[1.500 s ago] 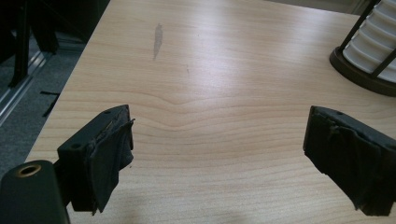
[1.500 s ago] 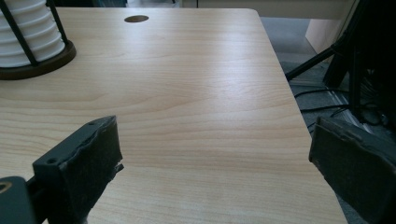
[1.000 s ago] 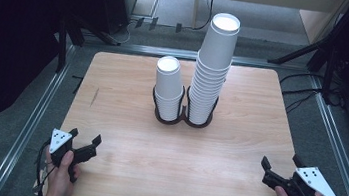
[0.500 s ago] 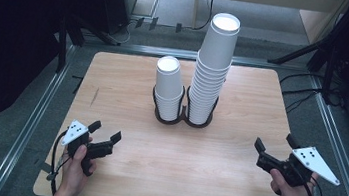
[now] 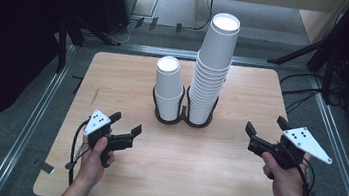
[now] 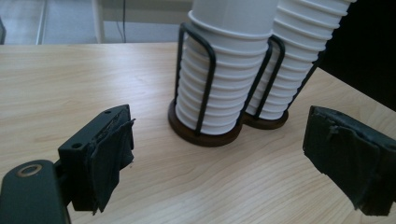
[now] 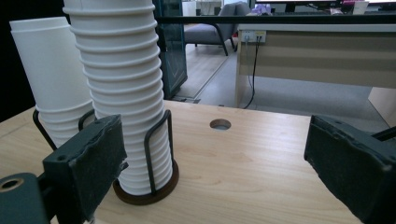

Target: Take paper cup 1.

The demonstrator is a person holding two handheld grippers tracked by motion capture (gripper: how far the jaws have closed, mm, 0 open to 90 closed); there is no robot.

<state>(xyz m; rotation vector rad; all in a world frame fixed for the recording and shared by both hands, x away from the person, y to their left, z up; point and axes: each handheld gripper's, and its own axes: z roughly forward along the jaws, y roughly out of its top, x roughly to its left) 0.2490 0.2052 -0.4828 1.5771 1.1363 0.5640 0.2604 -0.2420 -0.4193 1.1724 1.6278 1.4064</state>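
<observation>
Both hands are drawing in over the wooden table (image 5: 232,185) compared with a second ago, when they were sitting back at its near corners. The left gripper (image 5: 126,128) is now hanging above the board with its jaws standing wide and nothing between them, angled toward the cup holder; earlier it was lower and nearer the left edge. The right gripper (image 5: 263,130) is likewise coming inward and lifting from the right corner, and its jaws have just been closing a little, though they are still gaping with only air between them. Ahead of the left gripper, up and to its right, the short cup stack (image 5: 168,87) is standing upright in its black wire holder (image 5: 180,119), and just beyond it, touching side by side, the tall cup stack (image 5: 212,72) is rising well above it. From the left gripper view the short stack (image 6: 224,74) is sitting squarely ahead between the two black pads, well apart from them, with the tall one (image 6: 299,56) behind and to the right. From the right gripper view the tall stack (image 7: 123,93) is standing just past the left jaw, the short one (image 7: 51,79) farther left. Neither stack is shifting; both are standing where they were a second ago.
</observation>
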